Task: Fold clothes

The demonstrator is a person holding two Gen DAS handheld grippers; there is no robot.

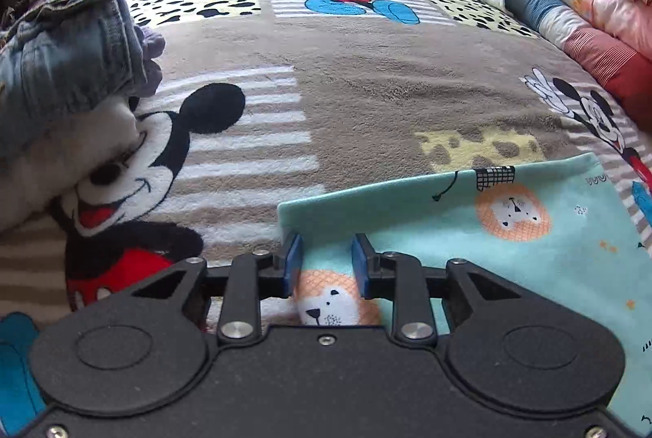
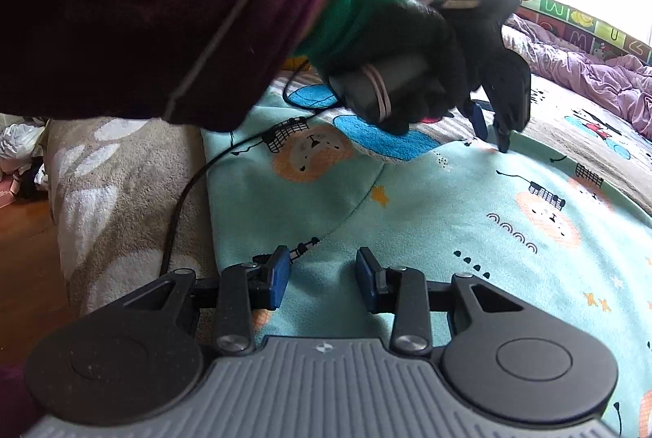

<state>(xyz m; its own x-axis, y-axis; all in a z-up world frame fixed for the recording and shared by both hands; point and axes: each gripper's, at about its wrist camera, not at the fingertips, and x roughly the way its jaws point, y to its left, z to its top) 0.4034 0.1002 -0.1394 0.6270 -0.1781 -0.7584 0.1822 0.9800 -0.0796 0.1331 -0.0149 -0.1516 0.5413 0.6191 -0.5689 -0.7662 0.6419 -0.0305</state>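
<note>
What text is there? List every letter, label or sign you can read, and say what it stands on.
"W": green tile of the lettered panel beyond the bed.
"M": purple tile, same panel; either letter may be upside down.
"U": a further tile, same panel.
Last tile: too blurred.
Mark on the right gripper body: too small to read.
Teal garment and blanket: pictures only, no words.

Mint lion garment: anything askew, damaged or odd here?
Nothing damaged. The garment lies mostly flat on the blanket. One oddity: a black cable trails over its near-left edge, where it could snag a fold. The denim pile sits apart.
</note>
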